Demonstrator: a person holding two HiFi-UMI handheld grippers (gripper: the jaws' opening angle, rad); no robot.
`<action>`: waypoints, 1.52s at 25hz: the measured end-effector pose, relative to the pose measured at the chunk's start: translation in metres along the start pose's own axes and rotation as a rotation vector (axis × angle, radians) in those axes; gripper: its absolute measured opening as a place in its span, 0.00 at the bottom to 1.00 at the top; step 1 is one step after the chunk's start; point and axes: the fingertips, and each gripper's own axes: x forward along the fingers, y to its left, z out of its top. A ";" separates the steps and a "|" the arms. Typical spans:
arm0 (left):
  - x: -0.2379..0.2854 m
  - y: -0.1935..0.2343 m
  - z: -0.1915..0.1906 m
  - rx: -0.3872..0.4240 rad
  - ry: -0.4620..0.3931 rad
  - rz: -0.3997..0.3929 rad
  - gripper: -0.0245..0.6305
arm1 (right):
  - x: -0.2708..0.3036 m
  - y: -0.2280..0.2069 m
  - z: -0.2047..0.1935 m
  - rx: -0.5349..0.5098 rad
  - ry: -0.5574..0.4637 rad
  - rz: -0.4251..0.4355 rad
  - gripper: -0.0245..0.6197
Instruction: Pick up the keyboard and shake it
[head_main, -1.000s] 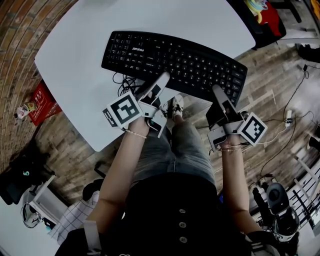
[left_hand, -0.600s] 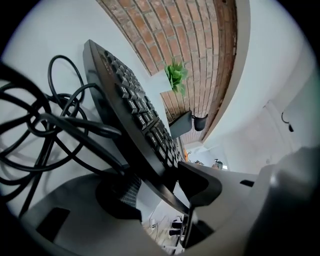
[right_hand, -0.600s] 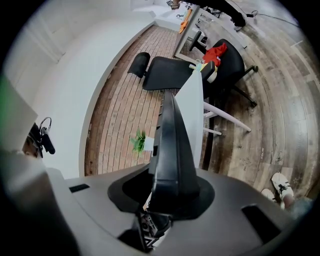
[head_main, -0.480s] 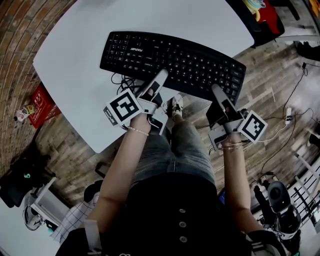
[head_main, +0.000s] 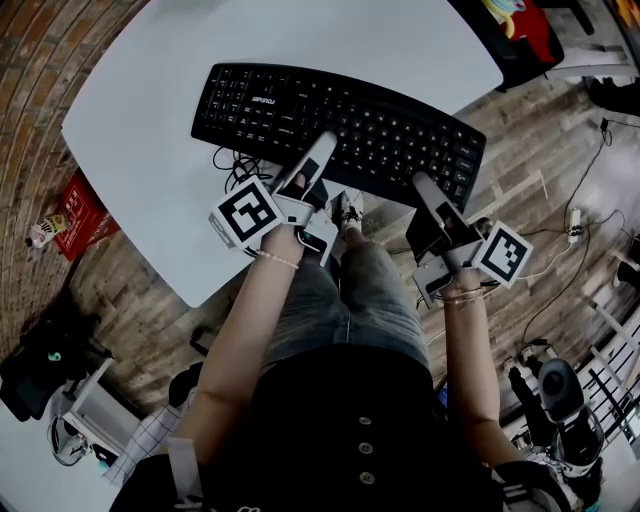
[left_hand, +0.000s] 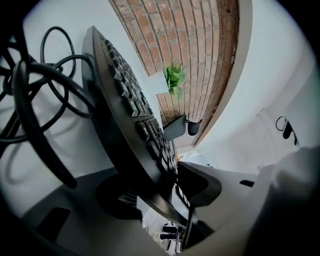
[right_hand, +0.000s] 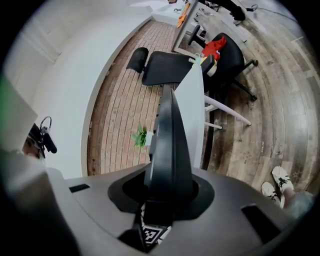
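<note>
- Holding the keyboard (head_main: 340, 120) only by its near long edge is the main weakness. The left gripper (left_hand: 160, 195) has just been closing, and its jaws seem to press on that edge from above and below. The right gripper (right_hand: 167, 192) has its jaws clenched on the same edge, further to the right.
- The keyboard is over the far half of the white desk (head_main: 140, 110), with its right end past the desk's edge and above the wooden floor (head_main: 540, 150). Whether it is fully lifted I cannot tell.
- In the left gripper view the keyboard sits slanted between the jaws, not flat. I judge that a hard shake could make it turn or slide out on that side, because the jaws meet keys and a rounded rim, not a flat face.
- If one side lets go, the whole weight hangs on the other jaws. The keyboard could then swing down and hit the desk, or fall to the floor at the right end.
- The black cable (head_main: 238, 165) lies in loops on the desk just beside the left gripper. Shaking could pull these loops tight, catch them on the gripper, or drag them off the desk.
- Keys under the jaws may be pressed hard, or may pop off, if the grip is too strong.
</note>
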 end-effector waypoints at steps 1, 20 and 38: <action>0.000 0.000 0.000 0.001 -0.001 -0.003 0.39 | 0.000 -0.001 0.000 0.001 -0.001 -0.001 0.21; -0.010 -0.017 0.001 0.095 -0.057 -0.114 0.29 | -0.002 0.007 0.007 -0.220 -0.071 0.078 0.24; -0.026 -0.142 0.052 0.342 -0.161 -0.343 0.28 | -0.010 0.120 0.035 -0.427 -0.191 0.306 0.24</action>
